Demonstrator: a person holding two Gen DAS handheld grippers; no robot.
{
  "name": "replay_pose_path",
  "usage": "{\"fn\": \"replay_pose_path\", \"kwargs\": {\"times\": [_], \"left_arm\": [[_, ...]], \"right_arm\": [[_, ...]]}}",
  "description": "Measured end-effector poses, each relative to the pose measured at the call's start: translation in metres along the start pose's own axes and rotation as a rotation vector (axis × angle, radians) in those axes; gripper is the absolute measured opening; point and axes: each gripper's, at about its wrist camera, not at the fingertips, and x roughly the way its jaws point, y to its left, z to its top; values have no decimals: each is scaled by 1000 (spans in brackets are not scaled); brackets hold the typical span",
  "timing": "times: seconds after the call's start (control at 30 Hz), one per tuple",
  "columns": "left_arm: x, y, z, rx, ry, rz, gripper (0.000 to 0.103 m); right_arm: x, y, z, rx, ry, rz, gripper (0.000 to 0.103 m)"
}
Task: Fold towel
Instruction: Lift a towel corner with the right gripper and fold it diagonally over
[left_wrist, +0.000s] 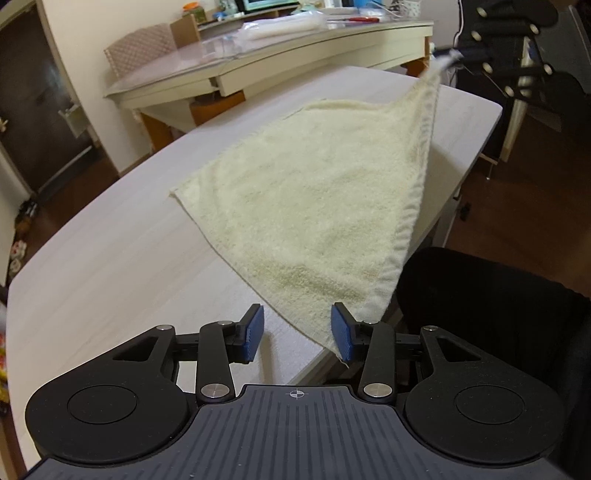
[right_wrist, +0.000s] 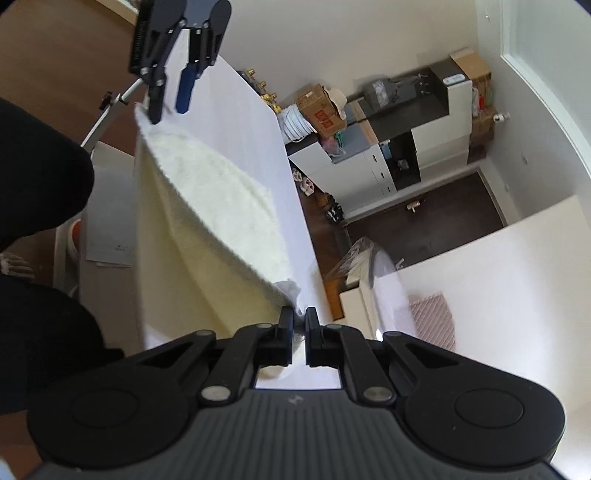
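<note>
A cream towel (left_wrist: 317, 206) lies on the pale wood-grain table (left_wrist: 110, 258), with its right edge raised off the surface. My left gripper (left_wrist: 297, 332) is open at the table's near edge. The towel's near corner lies between its blue pads (left_wrist: 341, 332), against the right one. At the top right, my right gripper (left_wrist: 448, 55) holds the far corner up in the air. In the right wrist view my right gripper (right_wrist: 299, 321) is shut on that towel (right_wrist: 221, 206) corner. My left gripper (right_wrist: 169, 112) shows open at the opposite corner.
A long desk (left_wrist: 295, 55) with clutter stands behind the table. A black chair or dark clothing (left_wrist: 498, 314) sits just past the table's right edge. Cabinets and cardboard boxes (right_wrist: 321, 110) line the far wall, above dark wood floor (right_wrist: 424, 221).
</note>
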Motion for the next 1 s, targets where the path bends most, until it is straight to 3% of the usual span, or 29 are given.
{"fn": "replay_pose_path", "kwargs": {"times": [0.4,0.6,0.77,1.0], "left_arm": [[-9,9,-12,-67,-51,11,47],[-4,16,-9,-74,-25,-15,47],[2,28,-5,-144,11,-52,51],[4,30,0,-223,58,-36,53]], "right_arm": [[86,-33,32,-230,-99,73,7],[135,-44,54,-304,-151,128,7],[171,-48,67,-322,-188,198,7],[221,-48,83,-351,-205,293,7]]}}
